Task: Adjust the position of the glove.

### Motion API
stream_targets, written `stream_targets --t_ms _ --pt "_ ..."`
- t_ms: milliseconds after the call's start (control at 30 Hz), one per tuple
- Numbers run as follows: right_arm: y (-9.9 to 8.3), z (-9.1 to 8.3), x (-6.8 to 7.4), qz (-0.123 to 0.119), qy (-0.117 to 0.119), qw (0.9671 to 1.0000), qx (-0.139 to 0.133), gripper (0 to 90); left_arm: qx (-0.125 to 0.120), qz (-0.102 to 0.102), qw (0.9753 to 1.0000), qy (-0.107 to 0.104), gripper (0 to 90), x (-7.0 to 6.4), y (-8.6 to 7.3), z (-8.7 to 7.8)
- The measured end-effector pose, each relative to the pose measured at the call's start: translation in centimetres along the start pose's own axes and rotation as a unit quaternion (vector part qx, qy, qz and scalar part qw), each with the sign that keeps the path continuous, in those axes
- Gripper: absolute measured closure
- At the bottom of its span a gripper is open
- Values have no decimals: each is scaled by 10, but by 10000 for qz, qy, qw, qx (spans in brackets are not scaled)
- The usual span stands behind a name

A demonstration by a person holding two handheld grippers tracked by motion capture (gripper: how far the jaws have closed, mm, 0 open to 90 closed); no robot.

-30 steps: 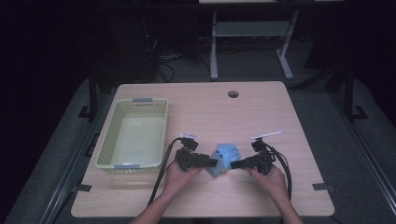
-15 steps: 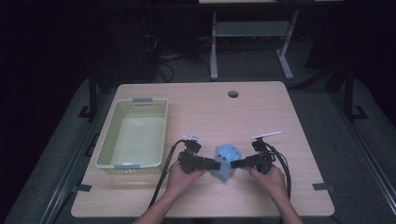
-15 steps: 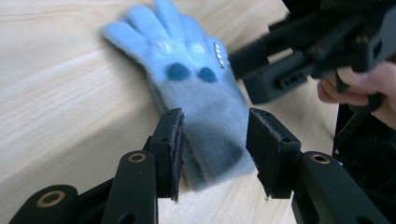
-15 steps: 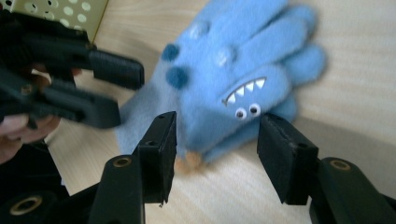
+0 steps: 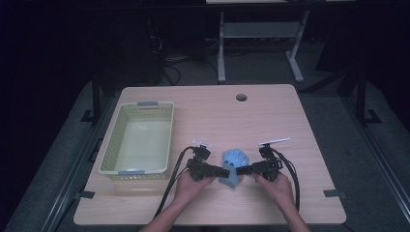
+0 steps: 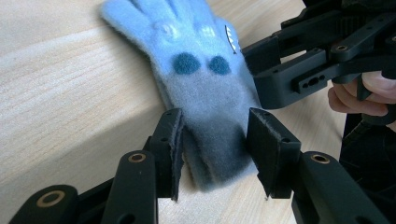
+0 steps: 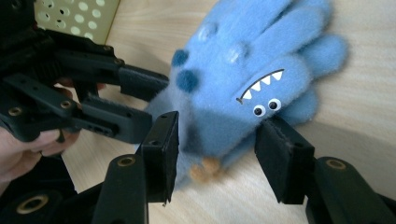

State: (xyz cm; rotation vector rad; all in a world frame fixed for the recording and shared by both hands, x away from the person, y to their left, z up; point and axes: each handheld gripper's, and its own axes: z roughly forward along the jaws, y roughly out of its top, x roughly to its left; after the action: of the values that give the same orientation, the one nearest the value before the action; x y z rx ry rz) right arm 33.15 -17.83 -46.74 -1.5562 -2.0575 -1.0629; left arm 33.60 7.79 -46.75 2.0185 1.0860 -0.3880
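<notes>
Since earlier, little moved. We see both grippers, left (image 6: 212, 149) and right (image 7: 217, 154), parted around the glove (image 5: 233, 166), not clamping it.

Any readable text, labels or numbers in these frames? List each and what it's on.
None readable.
The blue glove carries only a sewn face: eyes, white teeth, dark blue dots; no lettering.
The yellow basket, the table and both sets of black jaws show no print or label.
</notes>
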Motion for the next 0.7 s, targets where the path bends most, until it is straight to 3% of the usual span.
stream_targets --t_ms 100,133,267,433,700 --pt "1 1 0 40 7 10000 -17 498 -10 -36 10000 22 523 0 0 0" --pt "1 1 0 29 5 10000 -4 494 -22 -8 9999 123 497 0 0 -1" --pt "-3 -4 -2 74 0 10000 52 495 -23 -29 9999 114 493 0 0 -1" --pt "-5 -3 -2 106 74 9999 100 499 -2 -98 9999 29 531 0 -1 1" --pt "-2 6 -5 233 277 9992 -149 577 -17 -265 9995 -177 574 4 0 5"
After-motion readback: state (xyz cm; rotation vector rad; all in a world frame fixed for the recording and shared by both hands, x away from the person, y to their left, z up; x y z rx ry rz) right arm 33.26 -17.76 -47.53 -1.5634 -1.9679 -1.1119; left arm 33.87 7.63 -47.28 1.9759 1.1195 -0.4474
